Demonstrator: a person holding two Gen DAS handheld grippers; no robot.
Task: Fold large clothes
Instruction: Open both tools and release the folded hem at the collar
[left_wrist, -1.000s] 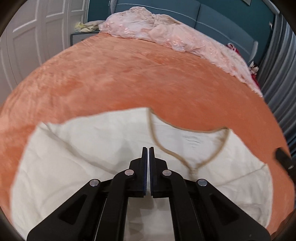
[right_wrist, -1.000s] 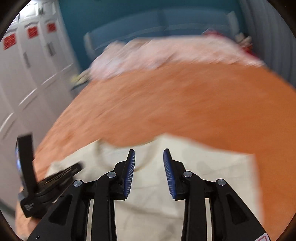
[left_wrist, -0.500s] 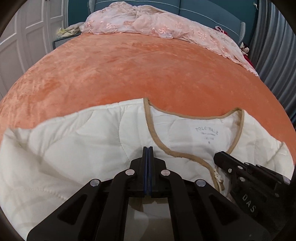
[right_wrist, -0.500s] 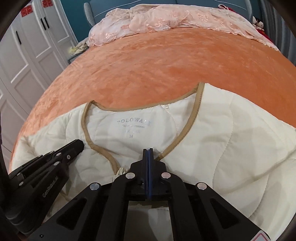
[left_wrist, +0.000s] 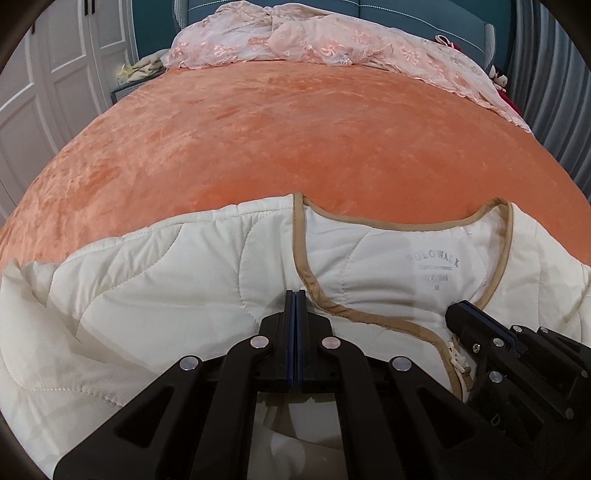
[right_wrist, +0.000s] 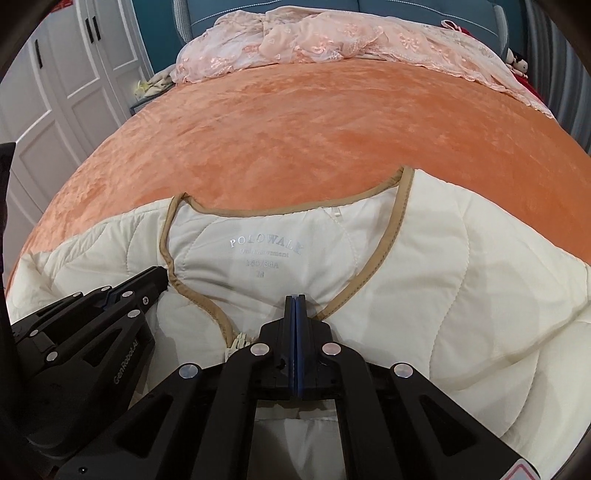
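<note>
1. Right now the bed, under its orange plush cover, carries everything; a heap of pink lace bedding lies along its far edge by the blue headboard, well apart from the work
2. Nearest us, the cream quilted jacket lies face up across the bed's near edge, collar toward the far edge, its tan-trimmed neckline open so the printed size label shows; its left shoulder sits bunched and creased, so I judge the folding has not begun
3. Compared with a second ago, the jacket fills far more of both views and the picture has gone from blurred to sharp: both tools have come down close over the chest and settled
4. The right hand-held gripper has just been closing; its jaws now stand pressed together, tips at the tan trim near the zip top, and I cannot tell whether any cloth is pinched
5. The left hand-held gripper is likewise together, tips on the left front panel just beside the trim
6. To my eye that means the next step is smoothing or taking the front edges
7. No containers are in view
</note>
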